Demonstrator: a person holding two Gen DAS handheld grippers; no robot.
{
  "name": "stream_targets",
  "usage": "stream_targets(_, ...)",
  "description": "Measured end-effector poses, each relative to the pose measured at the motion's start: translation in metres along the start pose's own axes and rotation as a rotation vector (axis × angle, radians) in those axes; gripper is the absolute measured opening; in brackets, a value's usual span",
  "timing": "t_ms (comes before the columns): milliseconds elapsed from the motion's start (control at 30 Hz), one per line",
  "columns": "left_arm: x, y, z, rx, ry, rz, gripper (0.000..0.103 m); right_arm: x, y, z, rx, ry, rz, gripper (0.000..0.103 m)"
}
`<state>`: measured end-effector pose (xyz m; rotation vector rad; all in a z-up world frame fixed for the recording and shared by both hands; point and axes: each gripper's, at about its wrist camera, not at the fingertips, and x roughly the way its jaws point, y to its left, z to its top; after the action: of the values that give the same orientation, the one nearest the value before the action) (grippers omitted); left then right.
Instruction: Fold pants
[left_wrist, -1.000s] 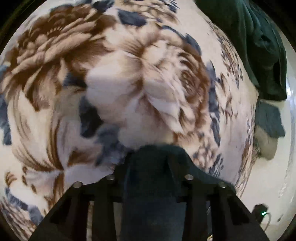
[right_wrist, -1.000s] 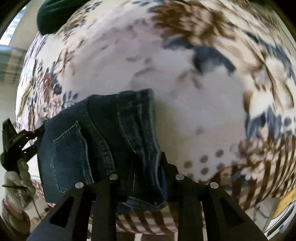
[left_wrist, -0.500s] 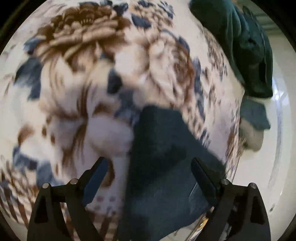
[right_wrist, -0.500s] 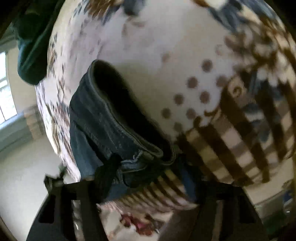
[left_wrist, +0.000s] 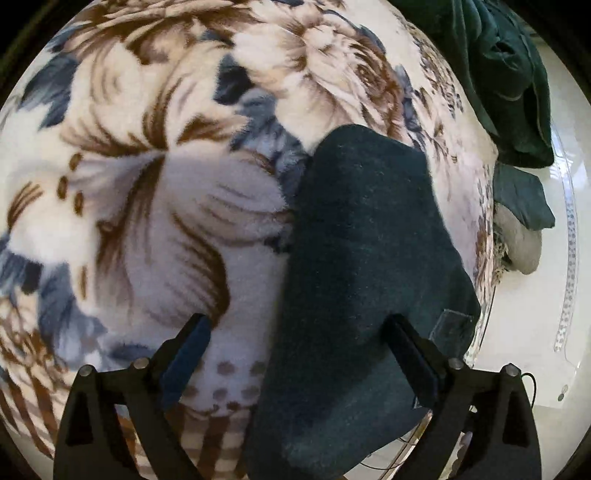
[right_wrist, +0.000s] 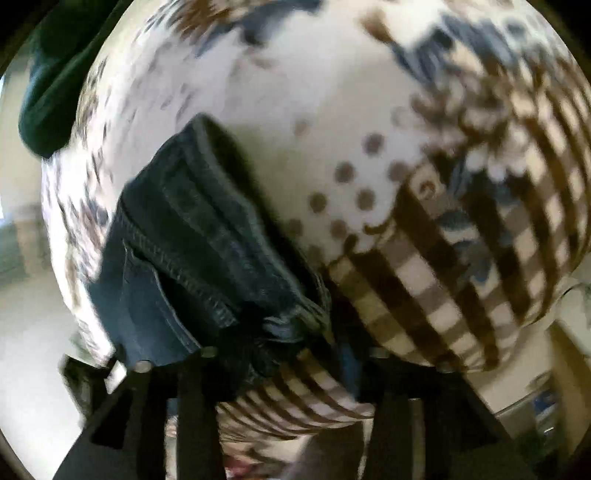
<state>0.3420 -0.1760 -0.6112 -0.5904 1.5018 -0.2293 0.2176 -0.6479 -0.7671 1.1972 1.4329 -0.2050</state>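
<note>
Left wrist view, lower frame: left gripper (left_wrist: 295, 354) standing released, jaws spread wide over the folded dark pants (left_wrist: 362, 280) lying from centre to lower right on the floral blanket (left_wrist: 147, 206). Right wrist view, left of centre: the pants (right_wrist: 192, 258) bunching toward the right gripper (right_wrist: 288, 354), apparently clenched on the denim edge, though blurred. Judged step: setting down a fold; next, letting go and smoothing flat.

Motion blur hides the right gripper's (right_wrist: 284, 354) grip.
</note>
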Motion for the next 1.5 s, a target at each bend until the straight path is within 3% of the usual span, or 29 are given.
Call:
stream_targets(100,-0.007,-0.002,-0.002,0.006,-0.036,-0.035,0.098,-0.013,-0.010,-0.010,0.009,-0.029,0.096,0.085)
stream_targets(200,-0.010,0.001,-0.005,-0.001,-0.066,-0.058,0.103,-0.005,-0.021,-0.020,0.011,-0.005,0.180,0.089)
stream_targets(333,0.004,0.001,-0.004,-0.006,-0.056,-0.081,0.103,0.041,-0.009,-0.030,-0.059,0.066,0.268,0.103)
stream_targets(533,0.013,0.001,0.002,0.009,-0.022,-0.071,0.103,0.063,0.010,-0.022,-0.086,0.012,0.315,0.103)
stream_targets(867,0.016,0.006,0.008,-0.006,0.006,-0.098,0.103,0.046,0.030,-0.022,-0.080,-0.051,0.488,0.103)
stream_targets(933,0.017,0.005,0.008,0.002,0.010,-0.095,0.103,0.048,0.029,-0.023,-0.086,-0.026,0.430,0.103)
stream_targets(1033,0.020,0.002,0.009,0.010,0.014,-0.087,0.103,0.079,0.015,-0.026,0.009,0.076,0.379,0.103)
stream_targets(1133,0.021,0.001,0.009,0.005,0.015,-0.084,0.103,0.082,0.020,-0.030,0.001,0.056,0.384,0.103)
stream_targets(1267,0.023,0.002,0.012,-0.001,0.023,-0.080,0.103,0.076,0.036,-0.026,0.030,0.021,0.539,0.103)
stream_targets(1367,0.025,0.002,0.013,-0.007,0.024,-0.084,0.103,0.081,0.046,-0.022,-0.031,-0.008,0.529,0.103)
stream_targets(1500,0.027,-0.003,0.013,0.012,0.017,-0.054,0.103,0.091,0.043,-0.022,-0.003,-0.044,0.462,0.079)
